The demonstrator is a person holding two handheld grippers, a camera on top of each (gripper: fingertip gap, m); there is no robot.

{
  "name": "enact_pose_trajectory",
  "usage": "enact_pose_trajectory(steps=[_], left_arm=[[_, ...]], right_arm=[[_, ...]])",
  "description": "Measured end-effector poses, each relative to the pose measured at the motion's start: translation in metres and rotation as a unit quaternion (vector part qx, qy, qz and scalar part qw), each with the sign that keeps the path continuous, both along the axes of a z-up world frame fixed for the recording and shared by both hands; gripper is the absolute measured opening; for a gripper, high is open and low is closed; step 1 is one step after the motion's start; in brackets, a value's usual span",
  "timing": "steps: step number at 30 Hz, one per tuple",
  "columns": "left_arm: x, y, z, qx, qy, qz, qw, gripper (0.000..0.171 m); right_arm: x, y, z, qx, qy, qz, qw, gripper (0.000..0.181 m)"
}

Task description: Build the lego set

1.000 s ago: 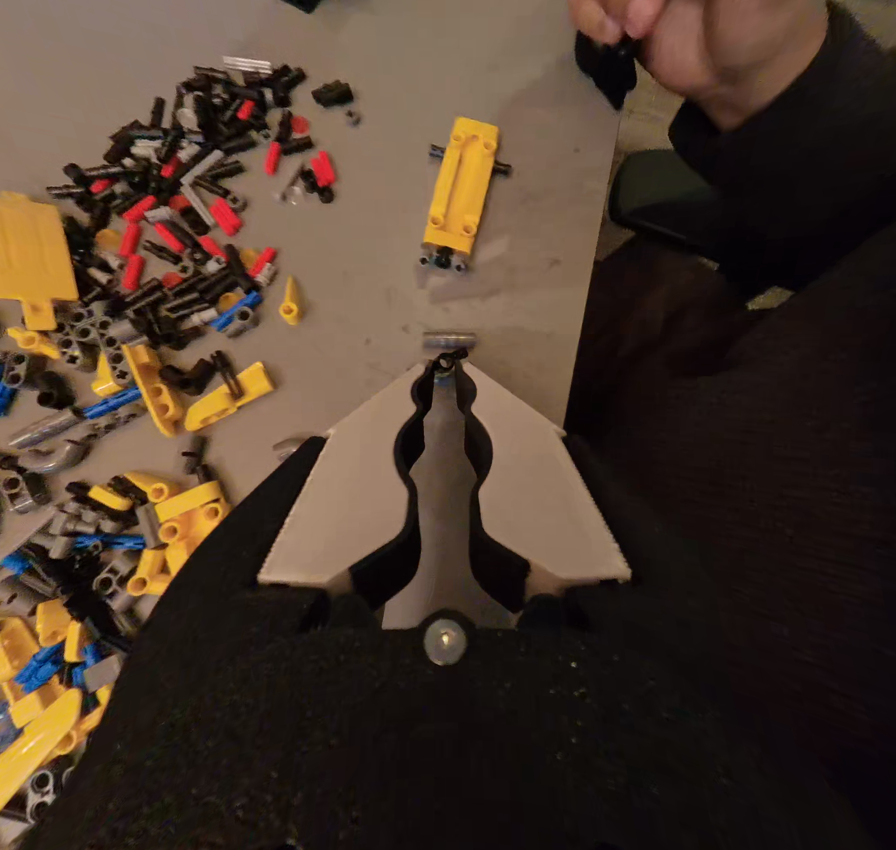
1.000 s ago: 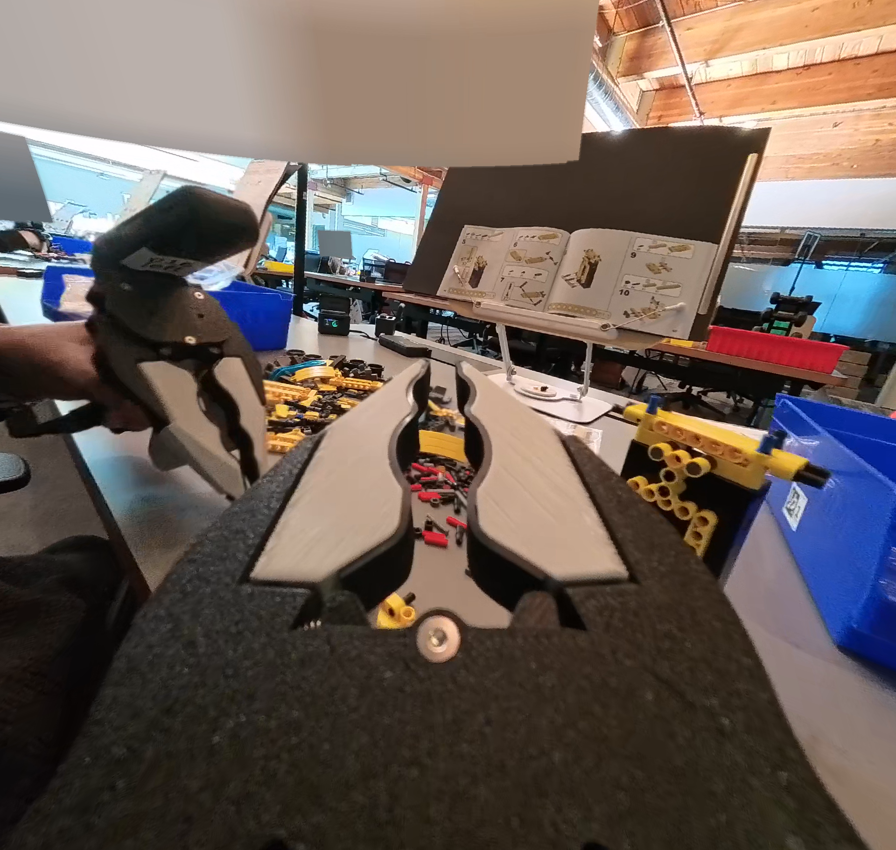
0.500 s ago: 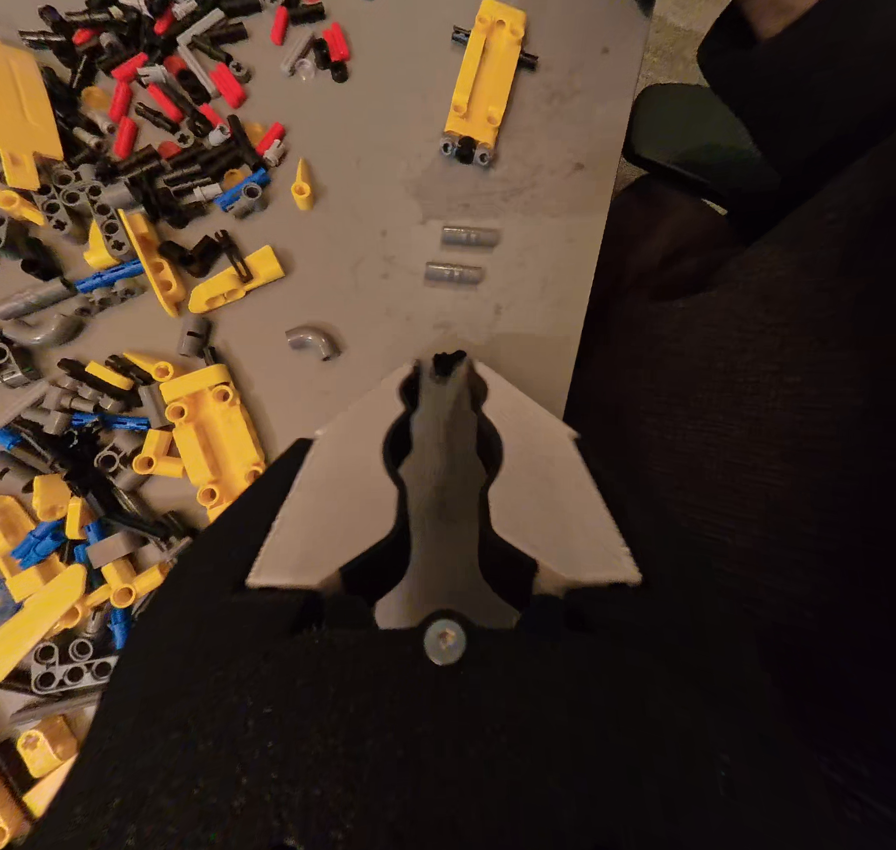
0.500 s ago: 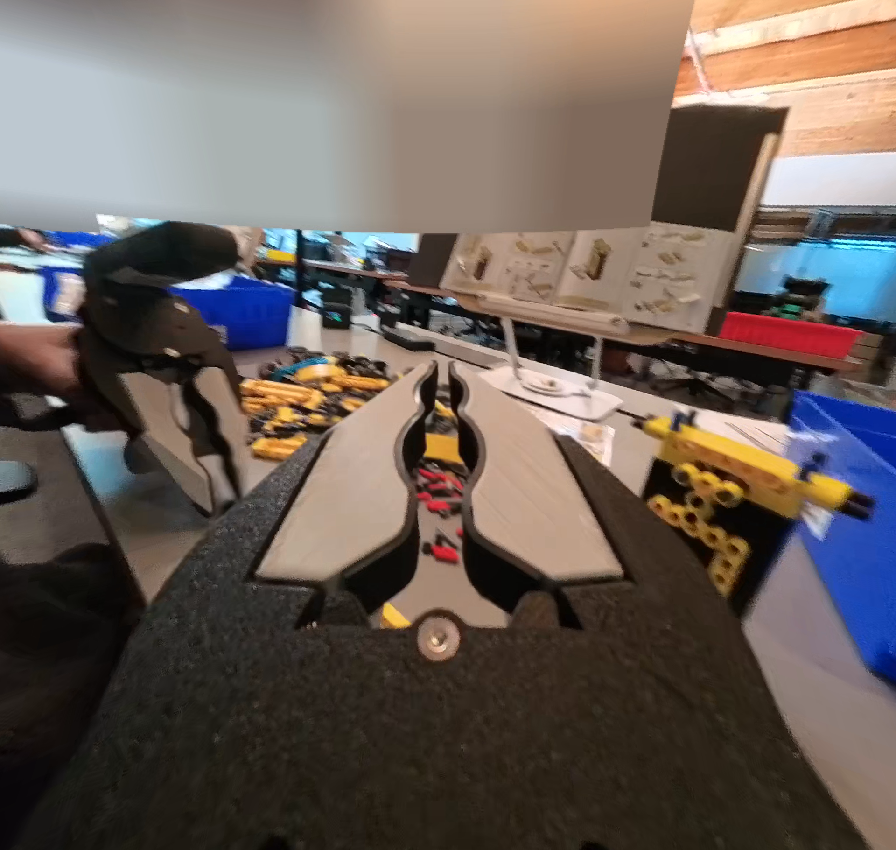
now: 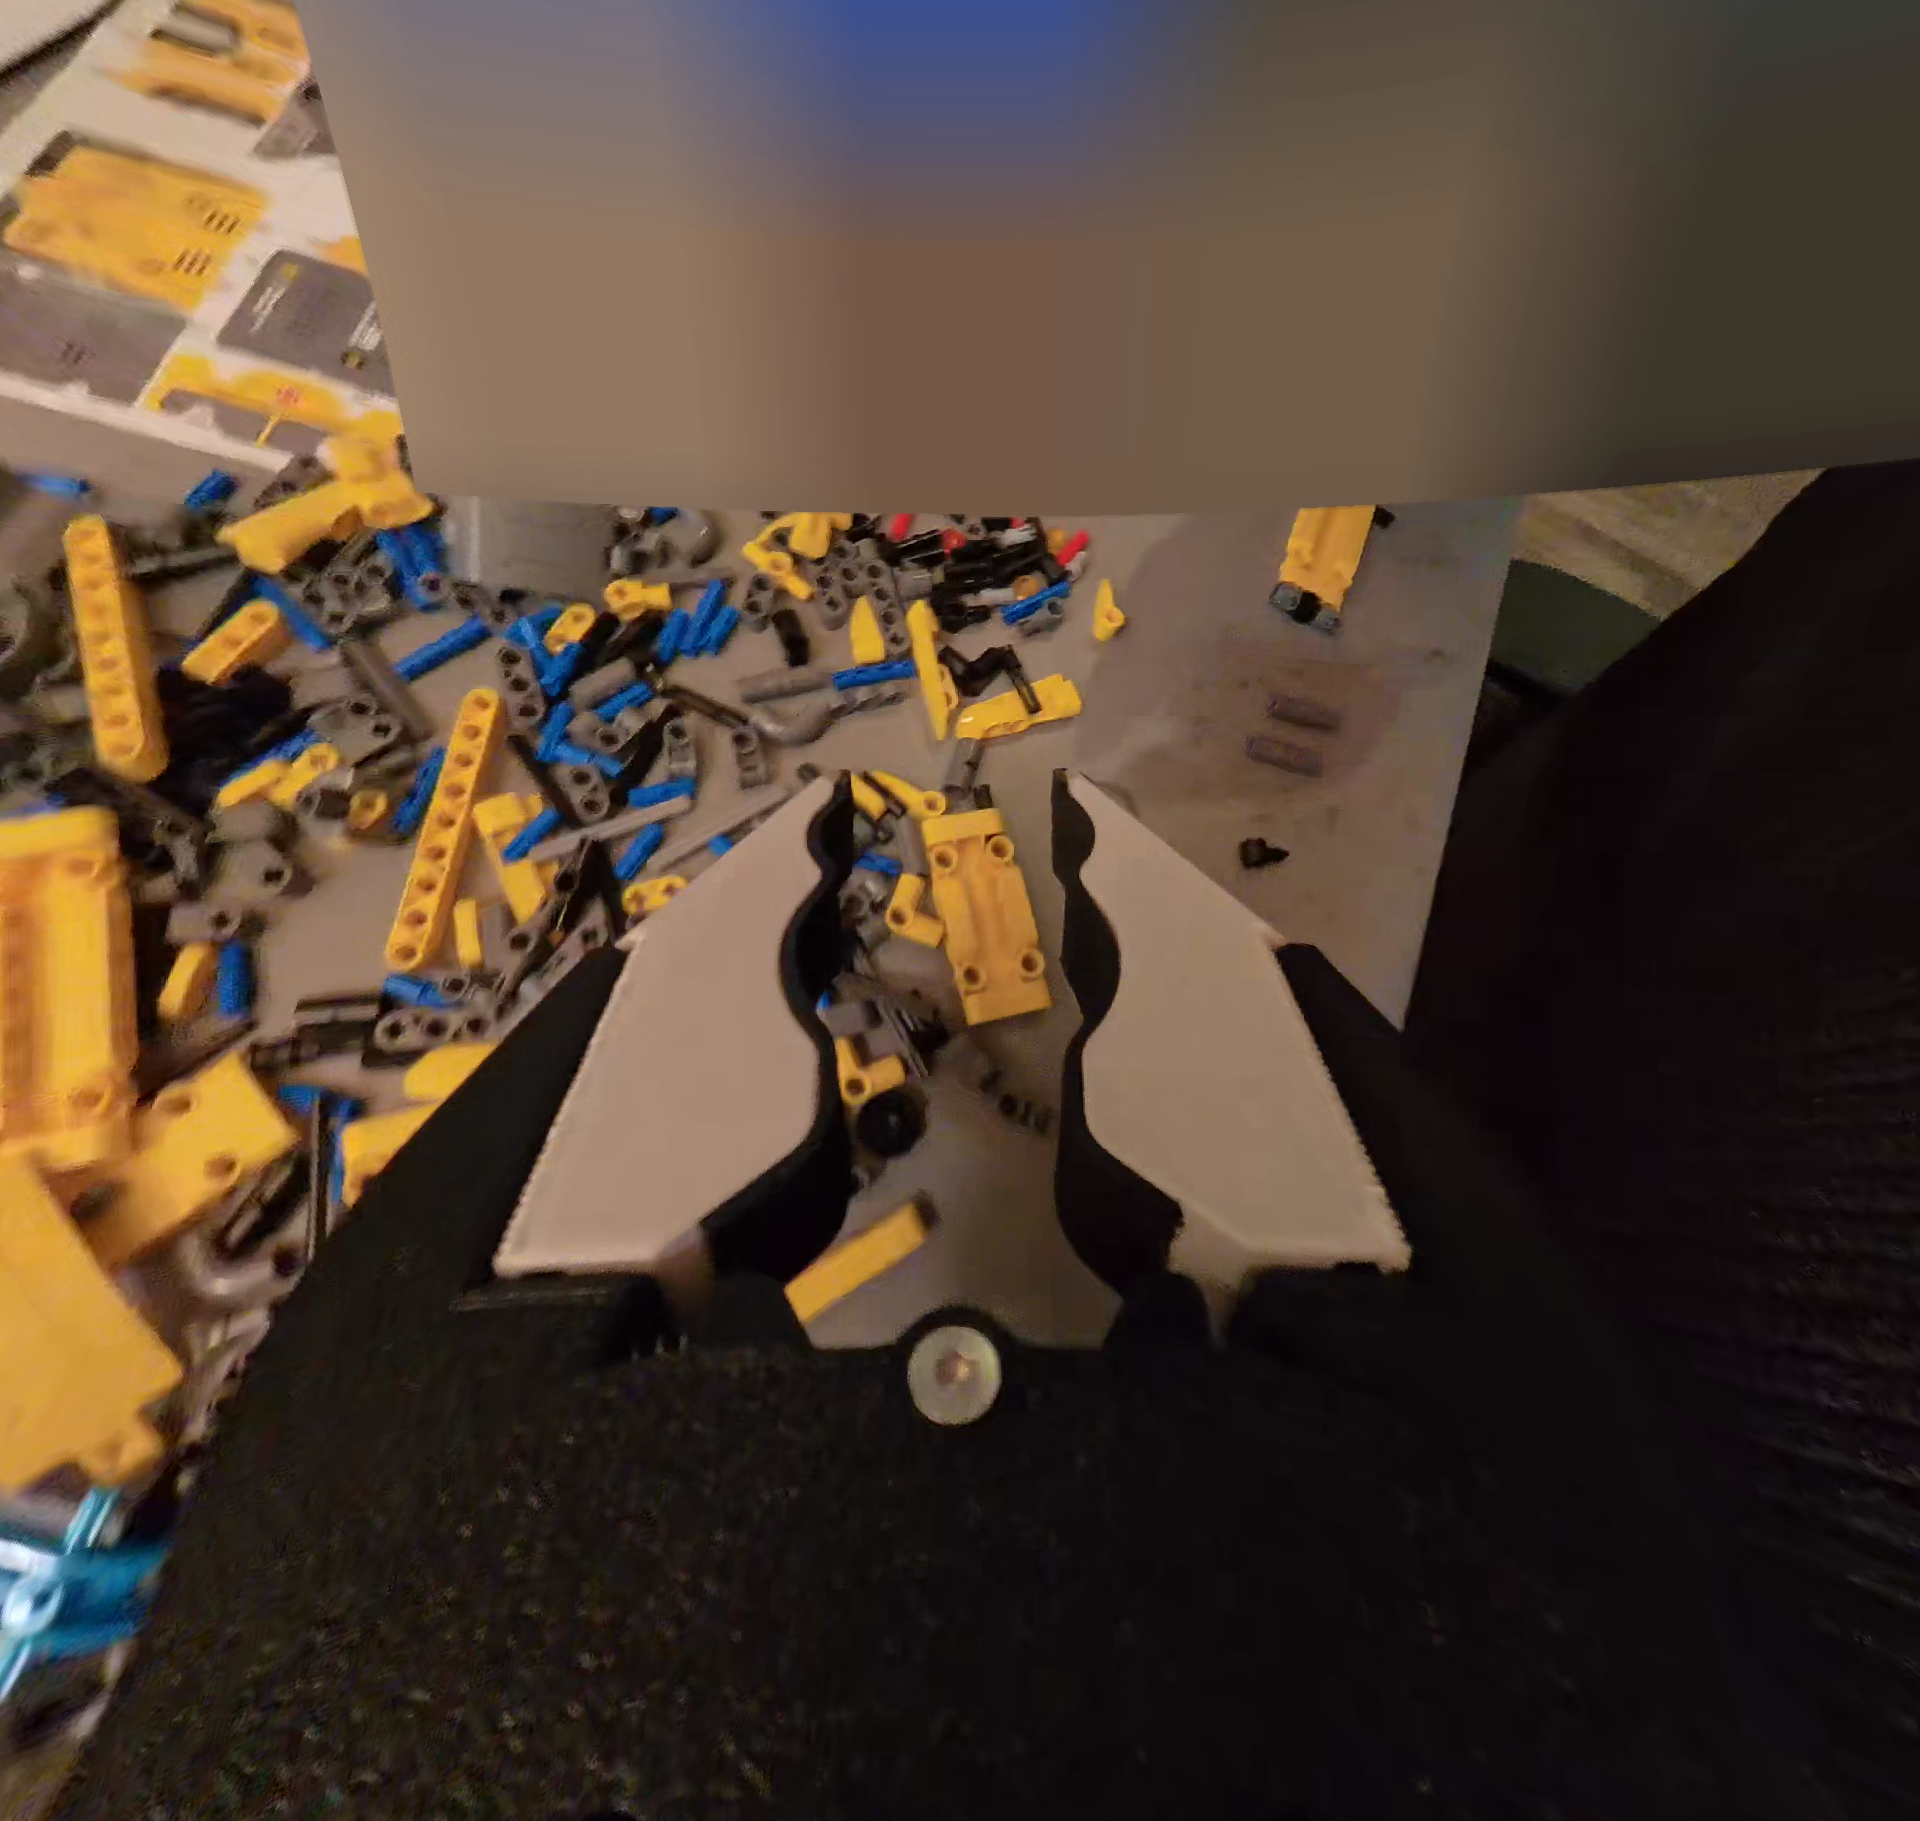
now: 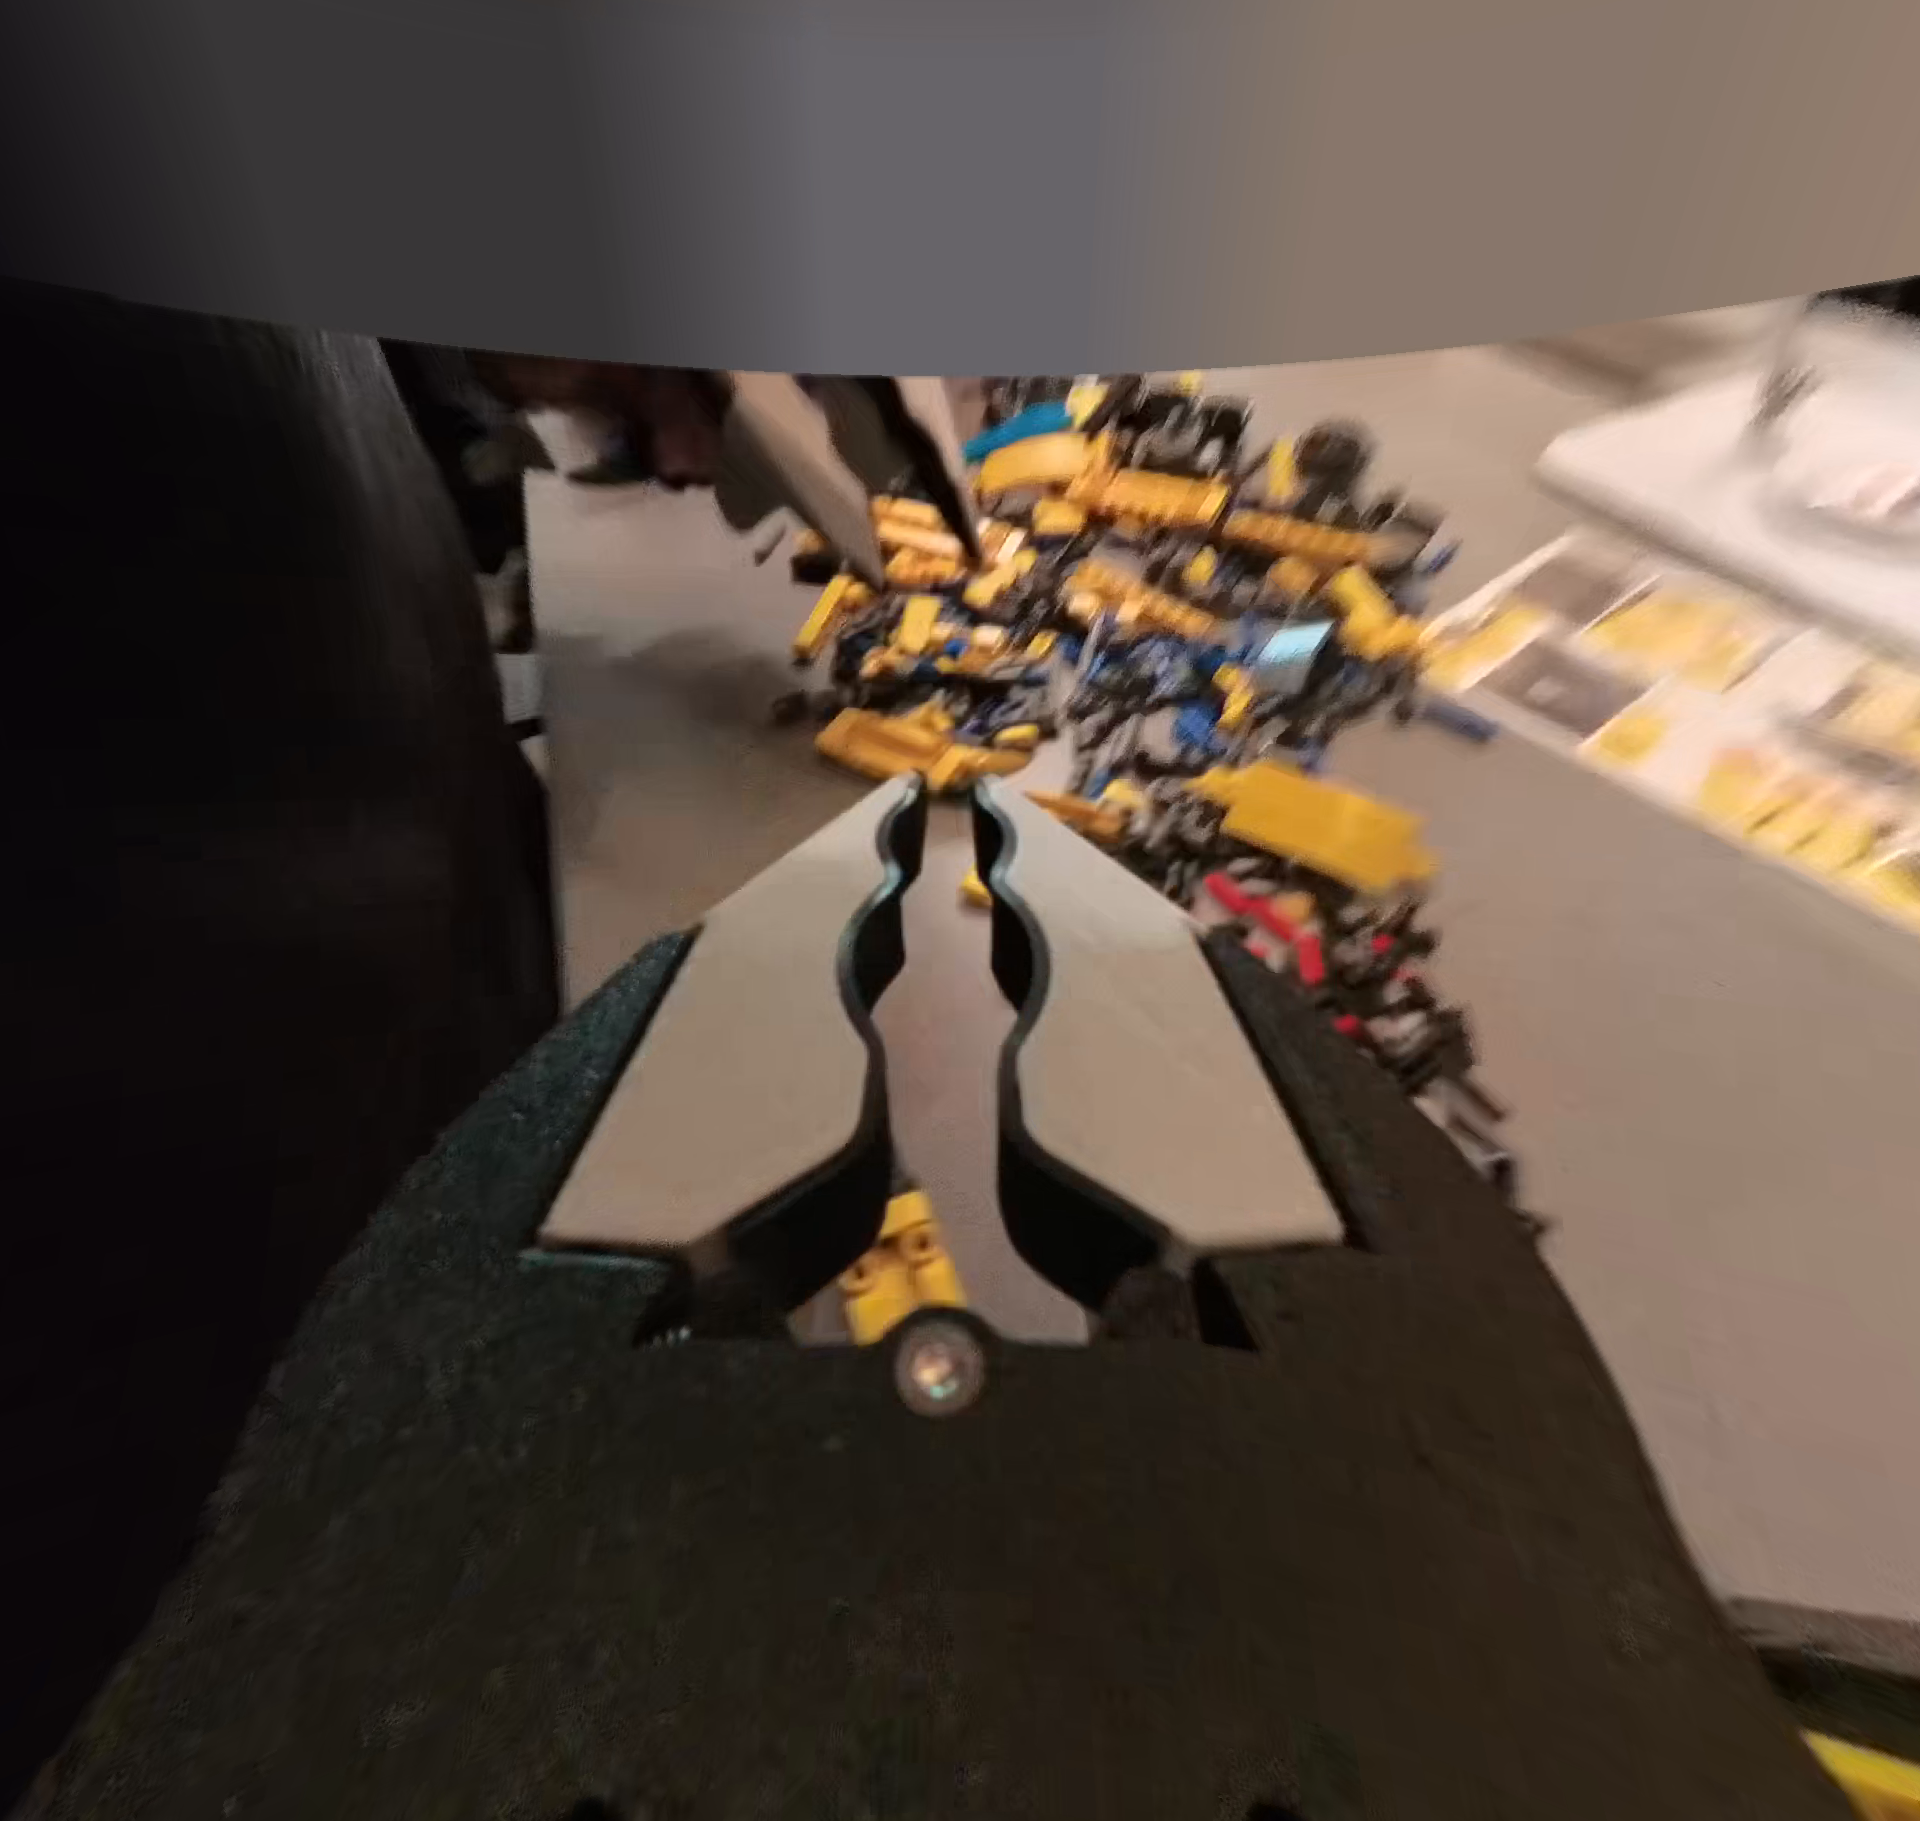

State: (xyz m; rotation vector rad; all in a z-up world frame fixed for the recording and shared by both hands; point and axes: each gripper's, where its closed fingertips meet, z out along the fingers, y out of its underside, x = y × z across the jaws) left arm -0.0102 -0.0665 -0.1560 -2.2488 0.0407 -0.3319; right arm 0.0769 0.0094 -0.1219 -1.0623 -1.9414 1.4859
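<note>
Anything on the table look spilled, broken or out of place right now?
Nothing looks damaged. Loose building pieces lie scattered across the grey table. One small black piece sits apart, just right of the open left gripper.

A dense heap of loose bricks (image 5: 582,732) crowds the surface's (image 5: 1164,950) left and middle; bare room lies right, near two grey pins (image 5: 1294,730) and a black peg (image 5: 1262,851).

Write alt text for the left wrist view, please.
An open left gripper hovers over a grey table strewn with small yellow, blue, grey and black building pieces; a yellow block lies between its fingers. A blurred patch covers the top.
</note>
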Motion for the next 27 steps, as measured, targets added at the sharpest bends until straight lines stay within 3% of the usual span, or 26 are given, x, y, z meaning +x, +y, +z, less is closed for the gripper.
enact_pose_trajectory(steps=[3, 5, 8, 12, 14, 17, 20, 23, 27], left_arm=[[-0.001, -0.014, 0.019, -0.035, -0.057, 0.027, 0.997, 0.038], [-0.001, -0.021, 0.038, -0.017, -0.072, 0.062, 0.995, 0.038], [0.008, -0.032, 0.052, 0.055, -0.093, 0.099, 0.989, 0.038], [0.032, -0.053, 0.044, 0.158, -0.083, 0.126, 0.976, 0.037], [0.064, -0.070, 0.047, 0.221, -0.090, 0.106, 0.965, 0.037], [0.091, -0.087, 0.065, 0.278, -0.121, 0.147, 0.942, 0.036], [0.110, -0.089, 0.076, 0.257, -0.172, 0.163, 0.937, 0.037], [0.113, -0.085, 0.079, 0.231, -0.127, 0.130, 0.956, 0.037], [0.080, -0.065, 0.071, 0.242, -0.029, 0.160, 0.957, 0.037]], right_arm=[[0.012, -0.026, 0.018, -0.117, -0.082, 0.039, 0.989, 0.003], [0.014, -0.035, 0.033, -0.154, -0.096, 0.038, 0.983, 0.003], [0.015, -0.038, 0.033, -0.124, -0.052, 0.003, 0.991, 0.004], [0.037, -0.029, -0.006, -0.001, -0.003, -0.067, 0.998, 0.012], [0.061, -0.027, -0.015, 0.032, 0.053, -0.092, 0.994, 0.012], [0.089, -0.021, 0.005, 0.018, 0.162, -0.160, 0.974, 0.000], [0.100, -0.038, 0.026, -0.023, 0.164, -0.117, 0.979, 0.000], [0.097, -0.022, 0.032, 0.014, 0.192, -0.137, 0.972, 0.000], [0.095, -0.008, 0.038, -0.073, 0.221, -0.146, 0.961, 0.000]])
